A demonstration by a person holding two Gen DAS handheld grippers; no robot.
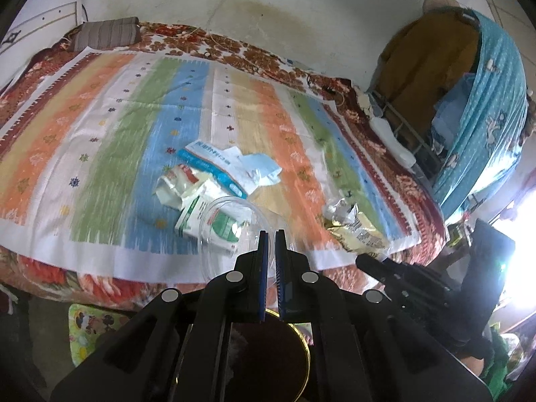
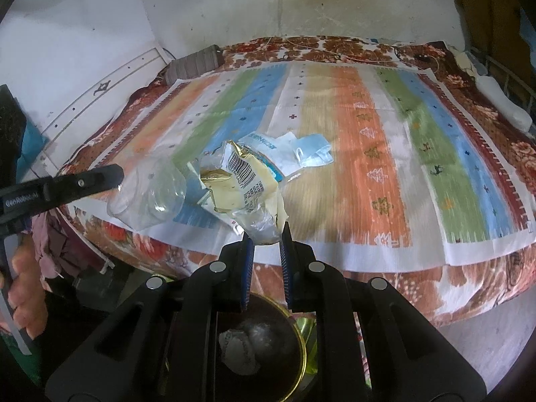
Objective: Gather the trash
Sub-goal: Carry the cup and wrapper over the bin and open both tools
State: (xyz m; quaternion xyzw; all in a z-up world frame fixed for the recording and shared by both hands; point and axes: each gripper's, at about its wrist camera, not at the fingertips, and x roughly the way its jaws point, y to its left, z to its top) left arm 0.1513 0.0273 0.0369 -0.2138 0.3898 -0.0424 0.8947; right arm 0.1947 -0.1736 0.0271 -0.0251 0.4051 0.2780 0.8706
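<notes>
- Left gripper [image 1: 271, 234]: black frame, blue ribbed pads inside the jaws, round silver pivot pins.
- Right gripper [image 2: 268, 231]: same build.
- White "GenRobot.AI" lettering on the left gripper's side.

A striped cloth [image 2: 351, 134] lies on the bed [image 2: 469, 288], which stands against the wall [image 2: 335, 10]. A folded cushion [image 2: 194, 62] sits at the bed's far left corner. Near the cloth's middle lie a flat packet [image 1: 211, 164] and a face mask [image 1: 264, 167] just right of it, with more wrappers [image 1: 187, 187] in front. Below the bed's near edge stands a round bin [image 2: 294, 351] with crumpled paper [image 2: 241, 345] in it.
</notes>
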